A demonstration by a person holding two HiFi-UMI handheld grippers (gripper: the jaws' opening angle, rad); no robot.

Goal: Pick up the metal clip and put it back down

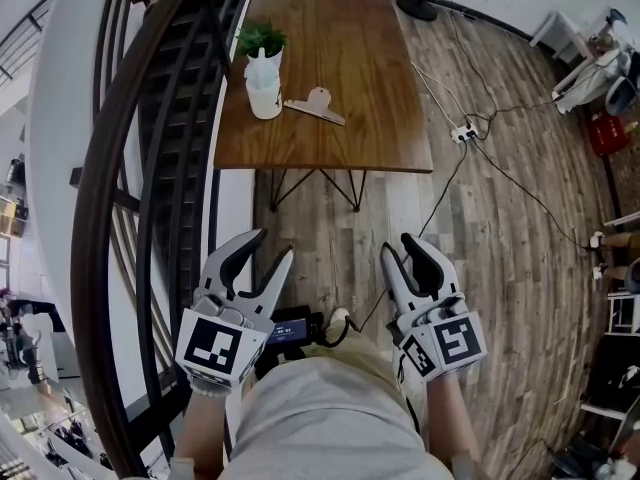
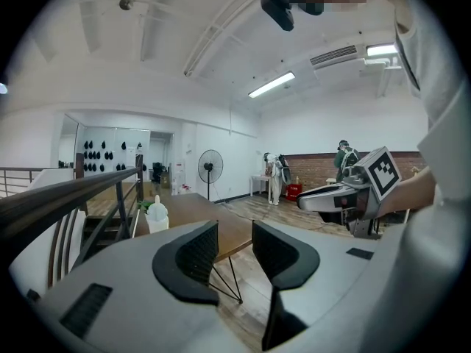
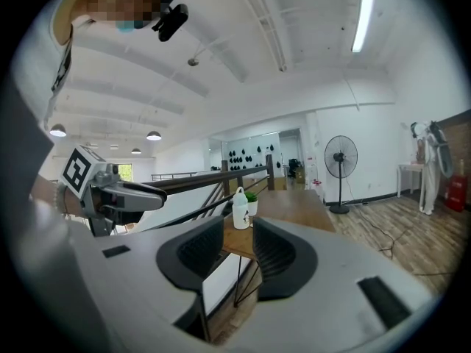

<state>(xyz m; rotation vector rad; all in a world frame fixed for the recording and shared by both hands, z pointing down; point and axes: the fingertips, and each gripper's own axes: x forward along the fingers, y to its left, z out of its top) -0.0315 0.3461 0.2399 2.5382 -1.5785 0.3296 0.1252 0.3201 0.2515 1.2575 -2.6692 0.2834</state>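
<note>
Metal clip (image 1: 316,105) is lying flat toward the counter's (image 1: 350,48) near-left corner, just beside the bottle (image 1: 264,90). I'm holding left tongs (image 1: 276,243) and right tongs (image 1: 397,243) spread and empty, well short of the counter. This fits either reaching in or standing off.

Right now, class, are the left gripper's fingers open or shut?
Open: the left gripper shows a clear gap between its fingers in its own view, with nothing held between them.

On brown wooden table (image 1: 340,28): flat metal clip (image 1: 316,105) just right of white plastic bottle (image 1: 264,93); small green potted plant (image 1: 260,38) behind bottle; dark stair railing (image 1: 110,198) left of table.
</note>
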